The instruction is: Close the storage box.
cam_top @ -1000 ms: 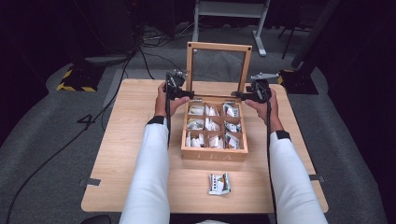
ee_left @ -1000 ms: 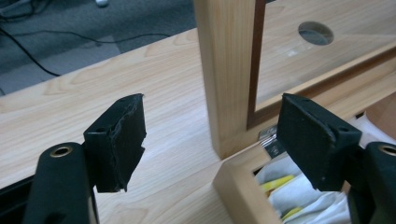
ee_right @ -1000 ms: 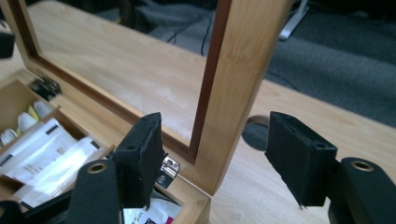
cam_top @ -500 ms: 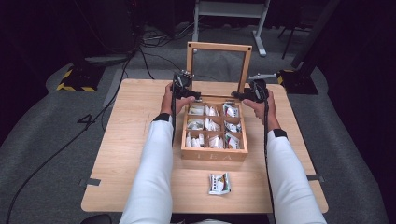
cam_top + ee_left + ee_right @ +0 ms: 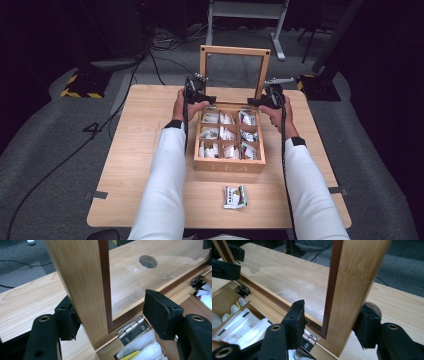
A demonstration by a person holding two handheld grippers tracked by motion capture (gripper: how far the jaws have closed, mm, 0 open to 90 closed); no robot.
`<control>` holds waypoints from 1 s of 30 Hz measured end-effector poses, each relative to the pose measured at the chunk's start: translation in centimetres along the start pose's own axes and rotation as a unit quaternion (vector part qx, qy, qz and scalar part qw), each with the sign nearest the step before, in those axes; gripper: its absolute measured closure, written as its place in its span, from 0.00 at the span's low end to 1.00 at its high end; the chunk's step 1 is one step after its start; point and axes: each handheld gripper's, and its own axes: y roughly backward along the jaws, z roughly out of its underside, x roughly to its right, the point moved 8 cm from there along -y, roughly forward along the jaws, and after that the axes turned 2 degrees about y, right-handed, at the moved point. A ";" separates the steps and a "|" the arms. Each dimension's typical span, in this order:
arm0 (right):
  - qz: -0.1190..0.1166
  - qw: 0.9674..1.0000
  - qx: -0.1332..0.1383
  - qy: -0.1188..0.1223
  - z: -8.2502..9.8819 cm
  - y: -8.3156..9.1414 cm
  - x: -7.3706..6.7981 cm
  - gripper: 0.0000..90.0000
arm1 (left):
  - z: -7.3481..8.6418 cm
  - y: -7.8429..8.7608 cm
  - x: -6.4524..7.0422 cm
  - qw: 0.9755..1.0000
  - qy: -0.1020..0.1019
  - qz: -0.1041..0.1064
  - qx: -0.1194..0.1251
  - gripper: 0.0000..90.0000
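1. Both grippers have moved inward since a second ago, from beside the box's back corners onto the lid's side rails. Lid upright in every frame.
2. High view: wooden tea box (image 5: 229, 165) at frame centre on the table (image 5: 135, 150), its six compartments filled with tea bags (image 5: 226, 134). Glass-paned lid (image 5: 234, 52) stands upright at the box's far edge. Left gripper (image 5: 205, 99) at the lid's lower left corner, right gripper (image 5: 252, 101) at the lower right. One loose tea packet (image 5: 235, 196) lies near the table's front edge, well apart from the box.
3. Left gripper view: jaws spread, straddling the lid's side rail (image 5: 80, 285). Frame-left pad (image 5: 68, 321) touches the rail's outer face; frame-right pad (image 5: 161, 310) stands apart on the glass side. Hinge (image 5: 131, 330) at bottom centre.
4. Right gripper view: jaws spread around the other rail (image 5: 352, 292). Frame-right pad (image 5: 365, 326) sits against the rail's outer face; frame-left pad (image 5: 295, 320) stands off it, above a hinge (image 5: 308, 340). Tea bags at lower left.
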 end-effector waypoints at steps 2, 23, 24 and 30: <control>-0.003 1.000 0.002 -0.005 0.0 0.2 0.0 0.54 | 0.0 0.2 0.1 1.000 0.007 0.004 0.006 0.37; -0.023 0.999 0.036 0.014 -0.3 3.3 -1.2 0.55 | 0.0 4.4 1.2 0.997 -0.016 0.022 0.067 0.48; -0.022 0.999 0.039 0.018 -0.4 3.6 -1.3 0.56 | 0.0 4.7 1.3 0.997 -0.016 0.022 0.067 0.49; -0.017 0.998 0.045 0.041 -1.0 5.2 -1.9 0.59 | -0.2 6.3 1.7 0.996 -0.035 0.019 0.076 0.53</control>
